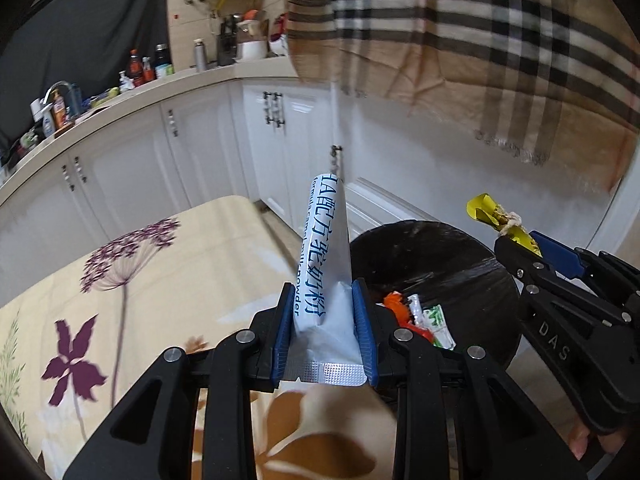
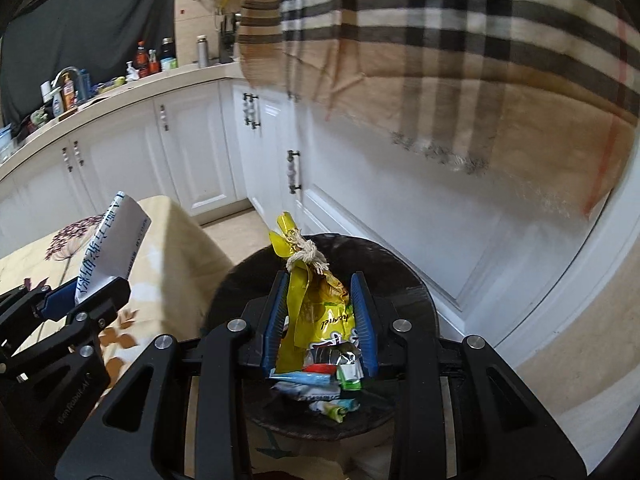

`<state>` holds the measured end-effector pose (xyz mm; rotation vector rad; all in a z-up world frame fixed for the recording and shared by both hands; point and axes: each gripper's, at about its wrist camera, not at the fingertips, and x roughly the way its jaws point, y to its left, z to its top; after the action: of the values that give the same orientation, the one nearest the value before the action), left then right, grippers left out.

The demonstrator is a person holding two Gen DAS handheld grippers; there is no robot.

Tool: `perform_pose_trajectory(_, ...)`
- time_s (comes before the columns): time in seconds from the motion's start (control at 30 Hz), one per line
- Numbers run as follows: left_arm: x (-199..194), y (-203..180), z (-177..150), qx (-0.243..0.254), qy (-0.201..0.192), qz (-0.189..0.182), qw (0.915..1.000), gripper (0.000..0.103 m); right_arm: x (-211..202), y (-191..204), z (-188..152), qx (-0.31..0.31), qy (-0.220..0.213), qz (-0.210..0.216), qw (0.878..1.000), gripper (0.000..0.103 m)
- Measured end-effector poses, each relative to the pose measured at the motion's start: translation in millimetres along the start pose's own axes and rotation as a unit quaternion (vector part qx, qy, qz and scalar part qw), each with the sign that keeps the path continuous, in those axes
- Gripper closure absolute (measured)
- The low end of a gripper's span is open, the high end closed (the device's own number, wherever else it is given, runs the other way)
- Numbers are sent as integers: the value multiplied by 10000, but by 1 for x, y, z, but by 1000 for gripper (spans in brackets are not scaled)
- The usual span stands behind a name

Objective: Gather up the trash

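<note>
Left wrist view
- Left gripper: clenched on a white sachet, blue pads pressing its lower sides.
- Sachet look: long, tube-like, white with dark blue print running along it, crimped silver seal at the near end; it stands up and away from the jaws.
- Sachet place: at the edge of the floral tablecloth, just beside the black bin.
- Bin contents: orange and green-white wrappers lying inside.
- Right gripper: at the right, over the bin's far side, gripping a crumpled yellow wrapper.

Right wrist view
- Right gripper: clamped on the yellow wrapper.
- Wrapper look: glossy yellow, creased, its neck tied with a knot of pale string.
- Wrapper place: directly above the bin, which holds mixed small packets.
- Left gripper: at the left, over the tablecloth, holding the sachet.
- Background: white cabinets, a checked cloth hanging above.
</note>
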<state>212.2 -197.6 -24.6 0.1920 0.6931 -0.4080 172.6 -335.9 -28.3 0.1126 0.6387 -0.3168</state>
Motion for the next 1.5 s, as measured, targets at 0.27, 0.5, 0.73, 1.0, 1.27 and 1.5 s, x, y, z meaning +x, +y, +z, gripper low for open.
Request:
perform_pose_trajectory(0.27, 38, -24, 13, 200, 177, -18, 9996, 73, 34, -16, -3, 196, 134, -170, 9996, 70)
perform_pose_trajectory(0.5, 52, -31, 16, 228, 252, 20, 9994, 54, 47, -26, -4, 343, 182, -275, 9989, 64)
perform_pose_trajectory(0.73, 46, -29, 16, 171, 178, 39, 9997, 46, 39, -26, -7, 313, 158, -319, 9989, 63)
perform_pose_trajectory(1.0, 25, -22, 15, 141, -8, 70, 9999, 42, 22, -17, -5, 260, 77, -324, 9991, 59)
perform_pose_trajectory(1.27, -11, -2, 8, -81, -275, 156, 9995, 34, -8, 0, -2, 135, -114, -238, 9996, 53)
perform_pose_trajectory(1.5, -46, 24, 1, -282, -530, 324, 9977, 31, -36, 12, -4, 24, -266, -177, 9995, 51)
